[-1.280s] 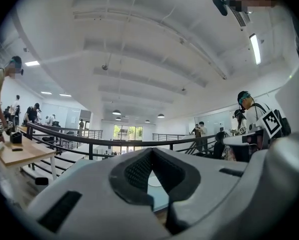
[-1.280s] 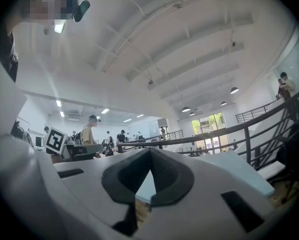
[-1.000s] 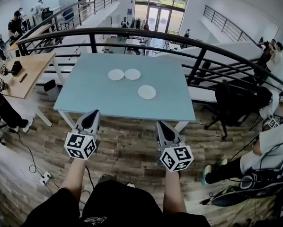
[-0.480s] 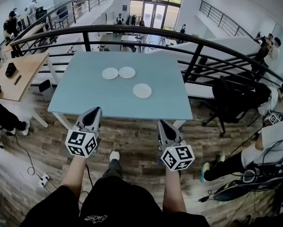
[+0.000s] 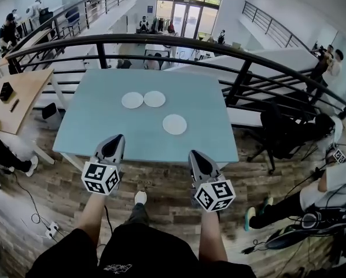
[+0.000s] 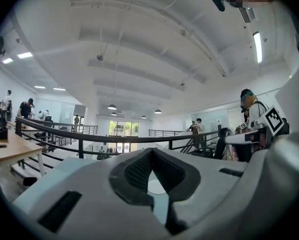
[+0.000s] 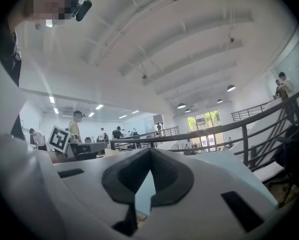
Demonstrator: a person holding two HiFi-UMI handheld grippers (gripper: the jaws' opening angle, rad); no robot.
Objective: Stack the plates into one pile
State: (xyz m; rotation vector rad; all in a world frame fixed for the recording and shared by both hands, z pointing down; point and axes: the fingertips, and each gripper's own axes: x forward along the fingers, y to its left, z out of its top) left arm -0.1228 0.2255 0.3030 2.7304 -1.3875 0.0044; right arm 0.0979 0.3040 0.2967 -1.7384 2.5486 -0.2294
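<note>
Three white plates lie apart on the light-blue table (image 5: 103,126): one at the far left (image 5: 132,100), one beside it (image 5: 154,99), one nearer and to the right (image 5: 175,124). My left gripper (image 5: 113,142) hovers at the table's near edge, shut and empty. My right gripper (image 5: 196,155) is level with it just short of that edge, also shut and empty. In the left gripper view the closed jaws (image 6: 150,151) leave a small gap through which a plate (image 6: 157,186) shows. The right gripper view shows closed jaws (image 7: 149,151) and a strip of table (image 7: 145,189).
A black railing (image 5: 161,39) runs behind and around the table. A wooden desk (image 5: 17,91) stands at the left, a black office chair (image 5: 283,126) at the right. Cables and a power strip (image 5: 48,231) lie on the wood floor. Seated people are at both sides.
Both grippers have advanced toward the table, from over the wood floor to its near edge. The plates look closer. Both grippers stay shut.
</note>
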